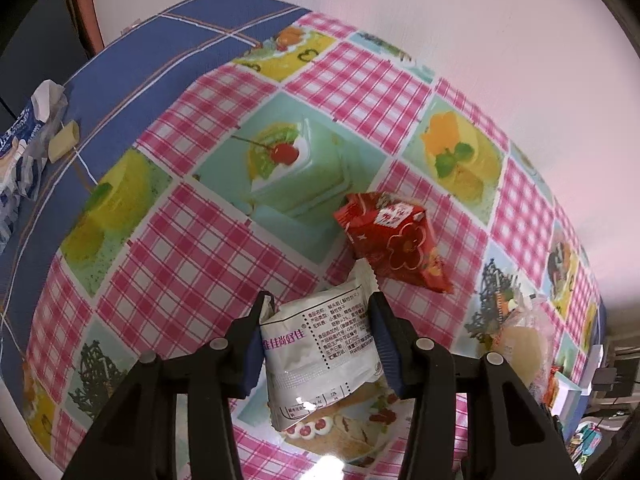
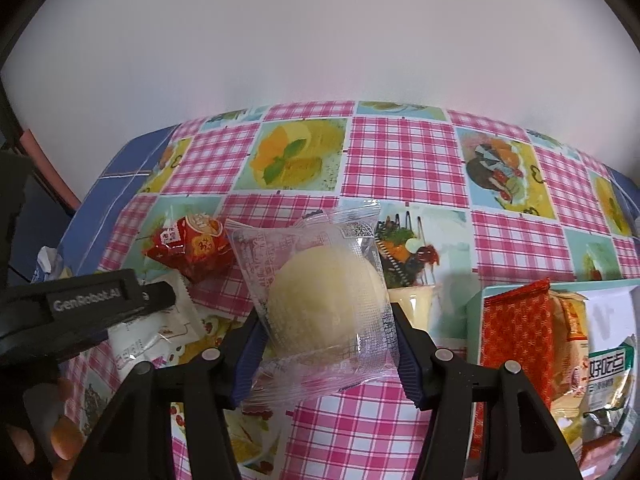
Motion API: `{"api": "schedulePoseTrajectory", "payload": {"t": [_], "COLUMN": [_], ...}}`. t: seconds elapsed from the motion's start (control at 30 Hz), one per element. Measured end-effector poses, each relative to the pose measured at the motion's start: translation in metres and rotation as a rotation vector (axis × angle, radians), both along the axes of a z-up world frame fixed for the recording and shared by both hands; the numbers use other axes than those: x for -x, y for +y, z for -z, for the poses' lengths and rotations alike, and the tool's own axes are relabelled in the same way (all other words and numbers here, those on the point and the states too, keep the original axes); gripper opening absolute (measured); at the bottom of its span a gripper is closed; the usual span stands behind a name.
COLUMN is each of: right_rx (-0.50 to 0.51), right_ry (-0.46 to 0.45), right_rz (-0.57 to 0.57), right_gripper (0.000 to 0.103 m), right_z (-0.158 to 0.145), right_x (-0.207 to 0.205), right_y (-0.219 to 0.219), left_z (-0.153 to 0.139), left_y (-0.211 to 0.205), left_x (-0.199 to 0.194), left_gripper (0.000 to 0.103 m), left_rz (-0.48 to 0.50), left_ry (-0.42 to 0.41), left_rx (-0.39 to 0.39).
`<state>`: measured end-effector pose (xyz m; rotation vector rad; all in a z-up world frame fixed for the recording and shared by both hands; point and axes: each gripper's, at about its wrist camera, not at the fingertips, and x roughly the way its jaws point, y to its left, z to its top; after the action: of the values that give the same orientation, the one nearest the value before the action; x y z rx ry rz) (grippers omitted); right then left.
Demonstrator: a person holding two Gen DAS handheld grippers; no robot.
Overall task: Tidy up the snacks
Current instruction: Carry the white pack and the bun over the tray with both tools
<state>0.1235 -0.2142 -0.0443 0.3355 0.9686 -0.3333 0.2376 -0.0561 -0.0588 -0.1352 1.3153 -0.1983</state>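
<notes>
My left gripper (image 1: 318, 320) is shut on a white snack packet (image 1: 320, 352) with printed text, held just above the checked tablecloth (image 1: 180, 240). A red snack packet (image 1: 394, 240) lies on the cloth just beyond it. My right gripper (image 2: 326, 332) is shut on a clear-wrapped pale round cake (image 2: 320, 300), held above the table. In the right wrist view the red packet (image 2: 190, 246) lies to the left, and the left gripper (image 2: 108, 304) with the white packet (image 2: 152, 332) shows at the left. The clear-wrapped cake also shows in the left wrist view (image 1: 520, 340).
A pale tray (image 2: 478, 308) at the right holds several snack packets, among them an orange-red one (image 2: 516, 344) and a green-white one (image 2: 608, 376). A blue cloth (image 1: 168, 52) covers the far left, with crumpled wrappers (image 1: 28, 148) on it. A white wall stands behind the table.
</notes>
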Motion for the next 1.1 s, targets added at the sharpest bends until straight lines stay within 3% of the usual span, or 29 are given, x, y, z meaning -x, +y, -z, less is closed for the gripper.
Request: {"api": "schedulePoseTrajectory", "payload": {"t": [0.57,1.1], "right_rx": [-0.024,-0.097], "right_ry": [0.033,0.041], "right_rz": [0.094,0.295], "right_gripper": [0.061,0.061], "right_z": [-0.031,-0.065], "right_x": [0.035,0.116], "right_y": [-0.027,-0.071], "left_z": [-0.064,-0.101], "left_y": [-0.005,-0.036], "left_x": [0.045,0.104], "left_gripper": [0.050,0.050], "left_rz": [0.018,0.102], "left_ry": [-0.075,-0.115], "left_rx": [0.063,0.119]}}
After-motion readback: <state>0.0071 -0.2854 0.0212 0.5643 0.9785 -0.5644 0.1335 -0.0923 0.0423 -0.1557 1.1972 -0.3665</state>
